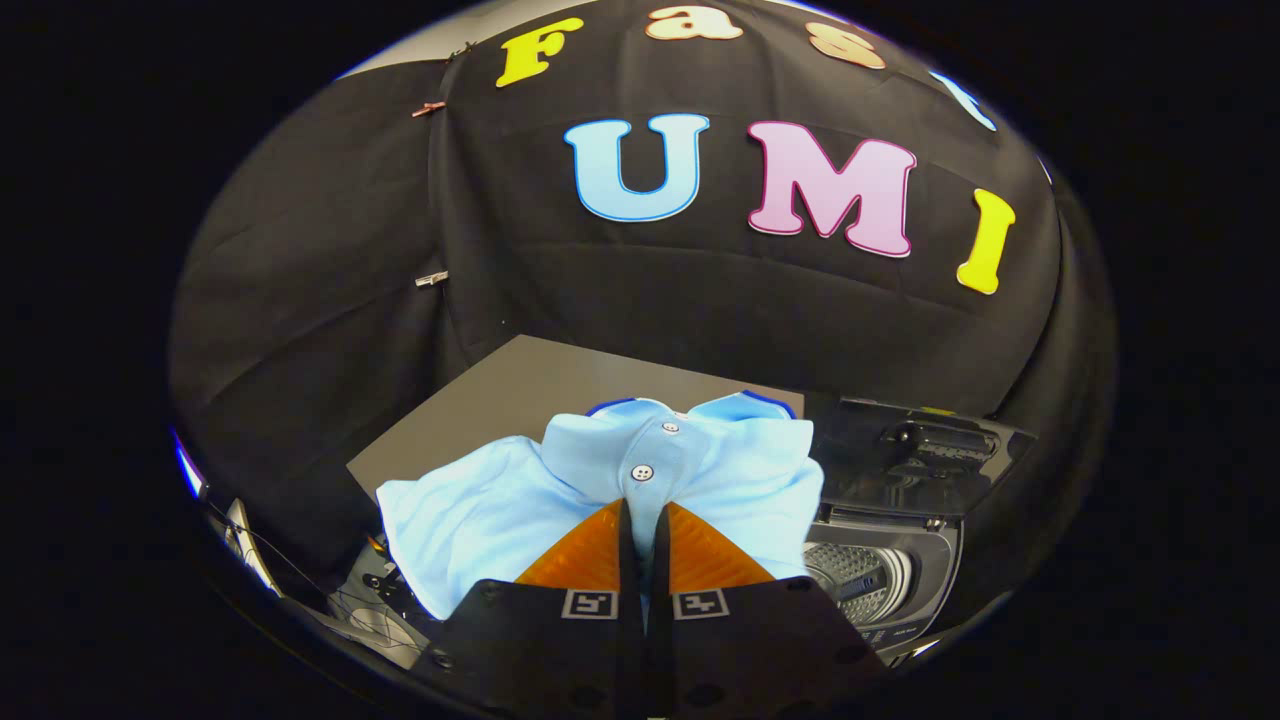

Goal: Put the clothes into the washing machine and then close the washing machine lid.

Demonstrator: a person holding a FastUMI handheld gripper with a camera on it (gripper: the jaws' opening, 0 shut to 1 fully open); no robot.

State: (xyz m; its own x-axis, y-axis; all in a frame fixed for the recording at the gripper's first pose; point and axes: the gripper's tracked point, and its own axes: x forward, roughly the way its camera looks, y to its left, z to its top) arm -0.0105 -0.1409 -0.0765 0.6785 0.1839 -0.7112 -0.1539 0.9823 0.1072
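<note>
A light blue polo shirt (pixel 520 500) with white buttons and a dark-edged collar hangs in front of me, lifted off the grey table (pixel 520 390). My gripper (pixel 642 515) is shut on the shirt's button placket, both fingers pinching the cloth just below the lower button. To the right of the fingers stands a small dark washing machine (pixel 900 560); its lid (pixel 910 450) is raised and the metal drum (pixel 855 575) shows inside. The shirt's right side hangs beside the machine's opening.
The grey table runs back to the black cloth wall. Down to the left of the fingers lie a stand's legs and some cables (pixel 370 600).
</note>
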